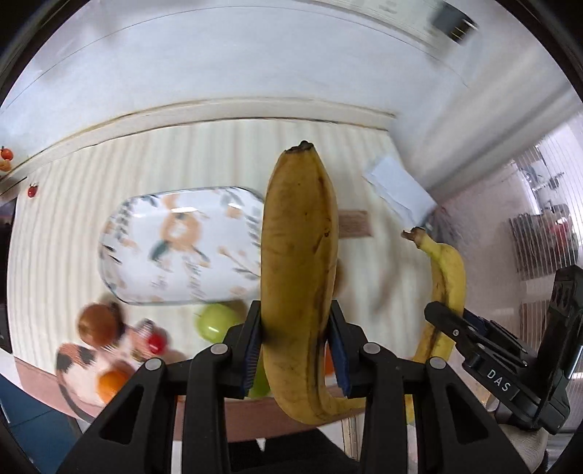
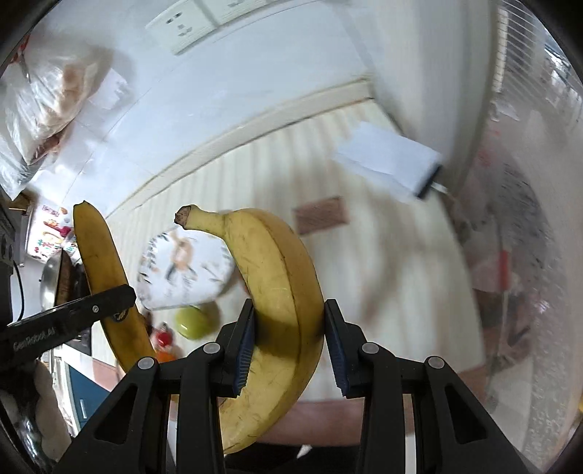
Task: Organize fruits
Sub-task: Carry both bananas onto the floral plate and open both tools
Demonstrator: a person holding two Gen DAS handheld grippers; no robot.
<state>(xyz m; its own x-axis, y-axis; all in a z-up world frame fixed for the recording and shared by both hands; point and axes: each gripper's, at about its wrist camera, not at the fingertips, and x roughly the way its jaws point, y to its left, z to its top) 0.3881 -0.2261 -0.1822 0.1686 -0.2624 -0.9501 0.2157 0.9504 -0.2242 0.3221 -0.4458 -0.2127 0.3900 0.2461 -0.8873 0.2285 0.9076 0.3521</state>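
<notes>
The left tool [image 1: 297, 350] is clamped on a browner banana [image 1: 297, 255], its blue pads pressed against both sides of the fruit, which stands up out of the jaws with the dark tip at the top. The right tool [image 2: 288, 346] grips a second, yellower banana [image 2: 277, 291] the same way, stem end curling up and to the left. Two bananas are visible in all, one per tool, both lifted clear of the bench [image 1: 182, 160].

Each wrist camera also catches the other tool from the side: the left view shows the right tool [image 1: 448, 321] with its yellow banana [image 1: 450, 277] at the right edge, and the right view shows the left tool [image 2: 109, 299] across the browner banana [image 2: 105, 269] at the left edge.

Below, on the striped bench cover, one green apple [image 1: 215, 321] lies just beside a flower-patterned plate [image 1: 182, 244], which is blurred. Only the left view shows the patterned bowl [image 1: 73, 361] near the bench's front edge, with one orange [image 1: 113, 383] in it, a brown round fruit [image 1: 96, 324] and a small red fruit [image 1: 156, 341] close by. The right view shows the apple [image 2: 193, 322] and the plate [image 2: 186, 269], but only scraps of red and orange there.

Farther back, both views show one white box [image 1: 400, 189] and a brown patch [image 1: 353, 222]. Only the right view shows a wall socket [image 2: 178, 29] and a plastic bag [image 2: 47, 98].
</notes>
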